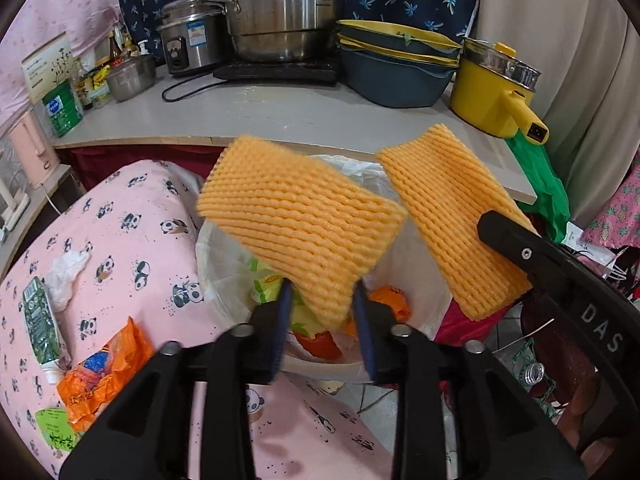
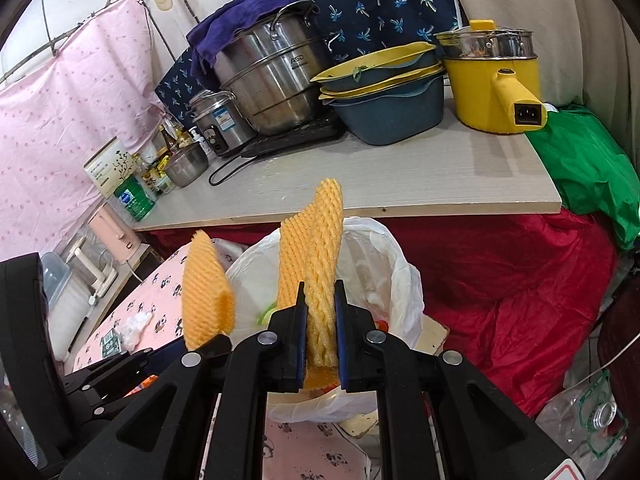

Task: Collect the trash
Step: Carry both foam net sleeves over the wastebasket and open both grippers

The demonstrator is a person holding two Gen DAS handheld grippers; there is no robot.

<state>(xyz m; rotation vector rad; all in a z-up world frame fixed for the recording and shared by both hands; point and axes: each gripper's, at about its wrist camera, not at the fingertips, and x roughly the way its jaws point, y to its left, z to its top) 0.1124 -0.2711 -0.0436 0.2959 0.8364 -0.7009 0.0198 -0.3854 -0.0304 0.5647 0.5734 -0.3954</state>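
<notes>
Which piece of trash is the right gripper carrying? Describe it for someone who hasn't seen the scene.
Find the white-lined trash bin below the grey countertop. Above it, the right gripper pinches an orange foam net sleeve standing upright. An identical sleeve sits in the left gripper; the right one lies nearer the yellow electric pot.

Both views close above bin [image 1: 224, 248] (shared)
</notes>
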